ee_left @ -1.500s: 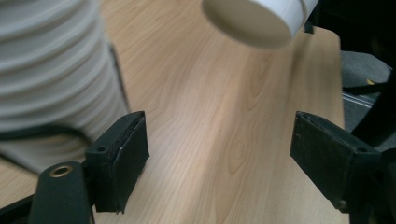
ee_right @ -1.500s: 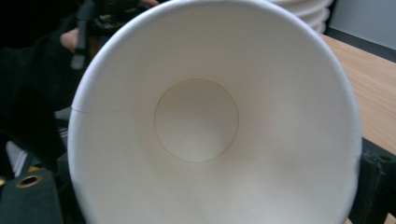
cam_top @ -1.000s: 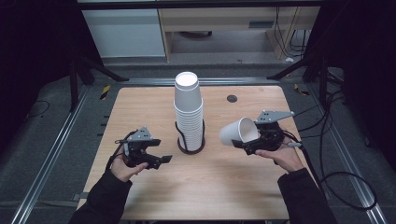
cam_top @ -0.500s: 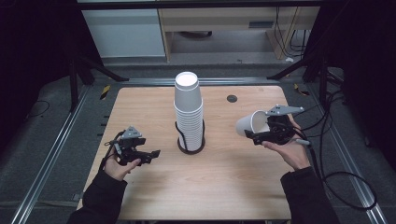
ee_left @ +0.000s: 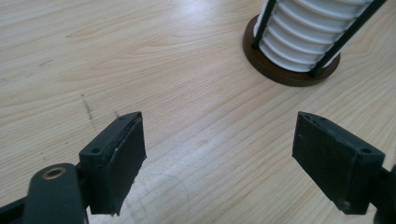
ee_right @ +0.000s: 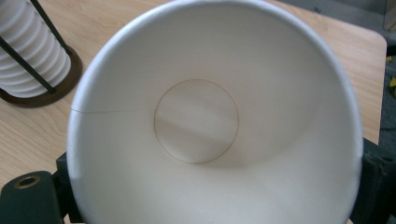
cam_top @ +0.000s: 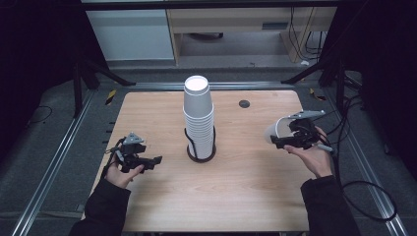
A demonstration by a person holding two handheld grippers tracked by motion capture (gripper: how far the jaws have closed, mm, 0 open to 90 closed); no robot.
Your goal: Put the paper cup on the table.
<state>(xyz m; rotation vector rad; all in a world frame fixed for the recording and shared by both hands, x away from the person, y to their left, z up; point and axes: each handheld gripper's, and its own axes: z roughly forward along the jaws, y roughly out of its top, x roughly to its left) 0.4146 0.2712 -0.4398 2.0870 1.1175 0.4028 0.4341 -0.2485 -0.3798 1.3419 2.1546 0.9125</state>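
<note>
My right gripper (cam_top: 289, 140) clamps 1 white paper cup (cam_top: 275, 132) on its side above the table's right edge; squeezing harder could crumple it. My left gripper (cam_top: 147, 162) hangs wide, empty, near the cup stack (cam_top: 198, 115).

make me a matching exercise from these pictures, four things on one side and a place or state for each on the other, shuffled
Things:
1. left gripper
2. right gripper
3. cup stack
4. black disc

Places or states:
A. stands in a wire holder mid-table
B. lies flat near the table's far edge
C. jaws open, nothing between them
D. holds a single paper cup

Pairs: 1-C, 2-D, 3-A, 4-B
</note>
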